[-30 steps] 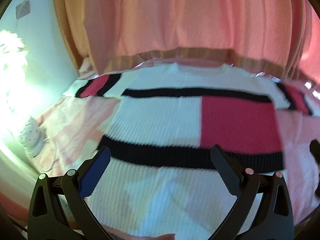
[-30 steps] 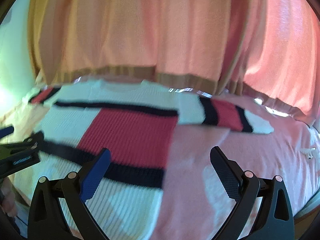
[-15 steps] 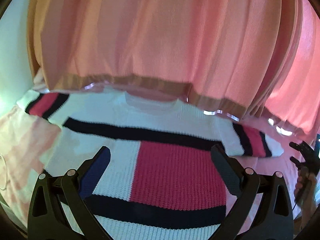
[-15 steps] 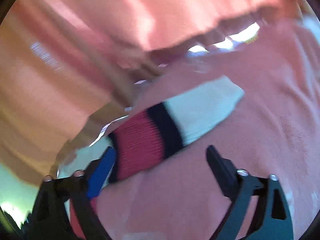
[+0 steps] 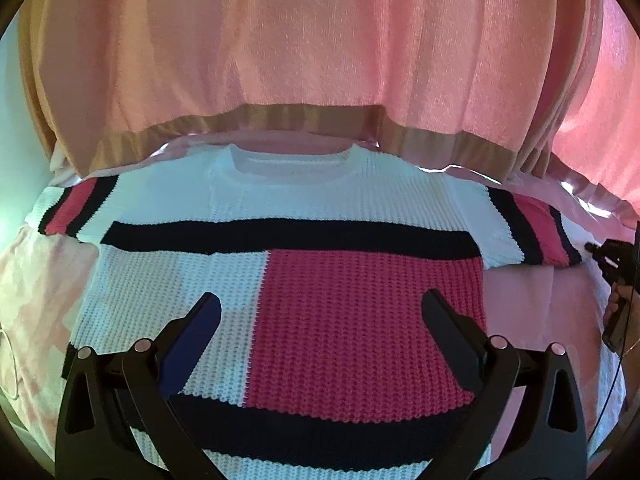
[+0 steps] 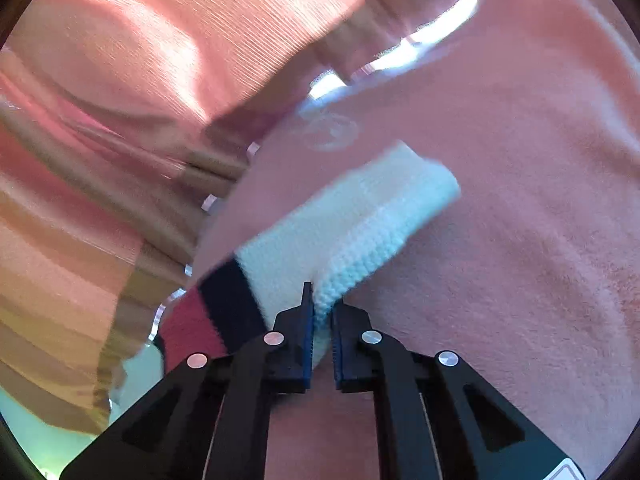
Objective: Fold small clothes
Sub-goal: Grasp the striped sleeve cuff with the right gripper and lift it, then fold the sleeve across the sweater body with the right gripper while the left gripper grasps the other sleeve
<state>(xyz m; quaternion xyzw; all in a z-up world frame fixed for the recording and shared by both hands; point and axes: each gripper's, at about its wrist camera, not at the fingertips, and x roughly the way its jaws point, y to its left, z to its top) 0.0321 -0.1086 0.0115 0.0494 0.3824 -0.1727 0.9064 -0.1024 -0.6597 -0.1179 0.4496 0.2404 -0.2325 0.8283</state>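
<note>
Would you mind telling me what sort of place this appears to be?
Probably a bedroom: the knit sweater lies on a soft pink blanket, apparently on a bed, and long pink curtains hang right behind it.

You have a pink curtain [image 5: 320, 40] with a tan hem band filling the view from ten to two o'clock. A pink bed cover [image 5: 532, 312] spreads under everything, showing at three and nine o'clock. At eight o'clock a thin white cord [image 5: 10, 356] loops on it.
</note>
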